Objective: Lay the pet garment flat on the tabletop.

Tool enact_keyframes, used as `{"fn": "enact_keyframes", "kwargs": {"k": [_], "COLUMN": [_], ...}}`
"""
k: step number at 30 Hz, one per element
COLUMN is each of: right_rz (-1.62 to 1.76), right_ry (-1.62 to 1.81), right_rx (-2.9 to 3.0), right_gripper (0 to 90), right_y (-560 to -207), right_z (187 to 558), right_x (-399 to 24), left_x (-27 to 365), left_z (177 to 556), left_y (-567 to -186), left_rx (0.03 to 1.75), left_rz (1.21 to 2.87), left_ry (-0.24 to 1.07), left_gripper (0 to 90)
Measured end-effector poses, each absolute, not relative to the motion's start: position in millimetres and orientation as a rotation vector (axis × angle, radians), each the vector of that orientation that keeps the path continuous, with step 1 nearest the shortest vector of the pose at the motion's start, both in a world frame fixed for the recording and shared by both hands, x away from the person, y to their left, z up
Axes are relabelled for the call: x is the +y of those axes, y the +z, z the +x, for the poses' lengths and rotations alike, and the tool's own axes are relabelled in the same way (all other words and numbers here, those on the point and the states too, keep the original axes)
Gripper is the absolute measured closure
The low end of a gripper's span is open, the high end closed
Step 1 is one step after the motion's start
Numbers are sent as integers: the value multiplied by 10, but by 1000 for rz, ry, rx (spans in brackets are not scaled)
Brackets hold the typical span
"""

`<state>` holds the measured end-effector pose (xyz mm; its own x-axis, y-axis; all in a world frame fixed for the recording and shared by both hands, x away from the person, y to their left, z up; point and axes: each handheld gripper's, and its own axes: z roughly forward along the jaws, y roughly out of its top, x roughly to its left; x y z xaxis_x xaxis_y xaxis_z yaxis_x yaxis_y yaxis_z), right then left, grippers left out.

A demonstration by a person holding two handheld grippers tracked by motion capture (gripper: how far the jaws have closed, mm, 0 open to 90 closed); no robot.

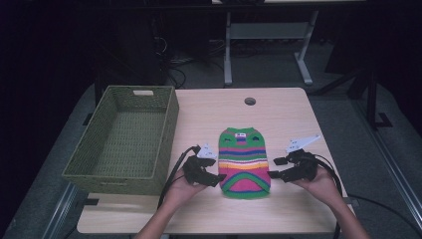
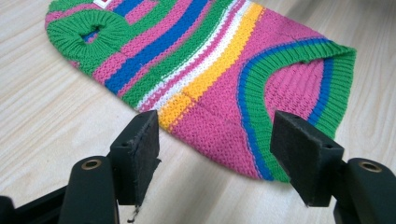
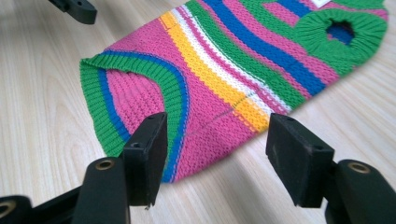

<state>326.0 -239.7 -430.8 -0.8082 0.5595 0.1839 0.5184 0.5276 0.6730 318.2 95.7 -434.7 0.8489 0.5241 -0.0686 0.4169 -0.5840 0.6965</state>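
Striped knit sweater lies flat on surface. Left hand-held gripper and right hand-held gripper flank it, jaws spread, gripping nothing.

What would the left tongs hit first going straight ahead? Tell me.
Most likely the striped knitted sweater. The left tongs stand open and point at its near side edge, nothing between the jaws. How high they hang above the table is unclear.

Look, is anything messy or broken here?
Nothing stands out. The sweater lies flat and whole on the table, between the open left gripper and right gripper; the basket sits upright.
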Motion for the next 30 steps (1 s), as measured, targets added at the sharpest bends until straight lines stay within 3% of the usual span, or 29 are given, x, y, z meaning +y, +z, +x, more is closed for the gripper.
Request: {"fn": "enact_keyframes", "kwargs": {"k": [7,30], "right_rz": [989,1054], "right_ry": [1154,1111], "right_rx": [2675,2648], "right_gripper": [343,317], "right_y": [-4275,-4421], "right_z": [3202,2899], "right_x": [-2513,-2824], "left_x": [1018,1319], "left_z": [3102,2879], "left_y": [-4325,-4414], "left_rx": [690,755], "left_rz": [2269,2226], "left_ry": [204,206], "left_gripper": [272,249]}}
